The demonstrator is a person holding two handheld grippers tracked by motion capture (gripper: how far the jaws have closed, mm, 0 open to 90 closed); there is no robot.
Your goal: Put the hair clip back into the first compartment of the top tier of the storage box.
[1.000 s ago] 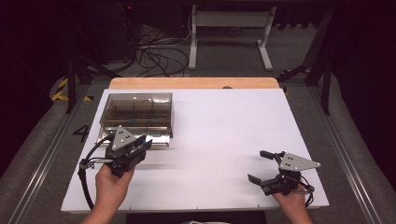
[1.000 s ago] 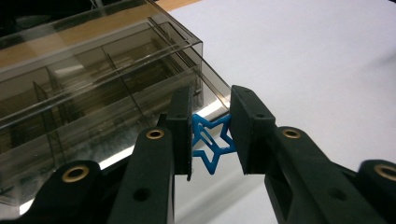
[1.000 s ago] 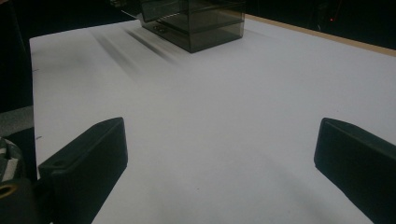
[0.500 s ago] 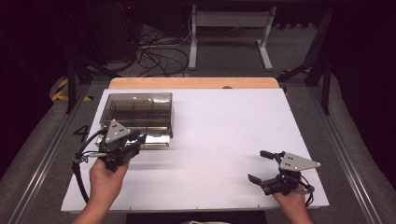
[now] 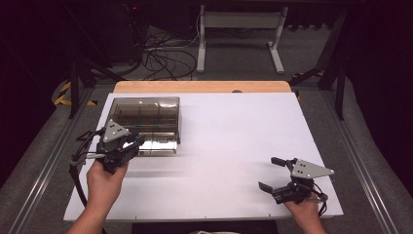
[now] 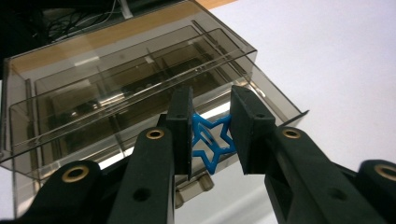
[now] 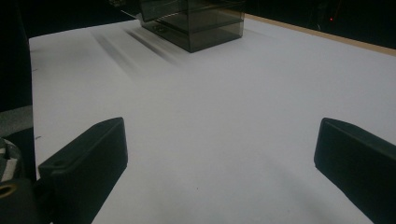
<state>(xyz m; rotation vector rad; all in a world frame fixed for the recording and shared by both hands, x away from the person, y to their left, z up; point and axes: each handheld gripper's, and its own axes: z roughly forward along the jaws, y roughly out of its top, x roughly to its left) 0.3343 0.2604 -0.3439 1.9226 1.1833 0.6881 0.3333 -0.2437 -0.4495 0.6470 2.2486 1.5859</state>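
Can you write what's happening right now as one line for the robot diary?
left tool: shut on blue star | at front of smoky plastic box | right tool: open, holding nothing, over white table

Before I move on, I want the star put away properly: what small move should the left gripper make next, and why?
Probably carry it forward over the open drawer. The left gripper is shut on the blue star, close in front of the smoky plastic box, whose drawer is pulled out. The right gripper waits open.
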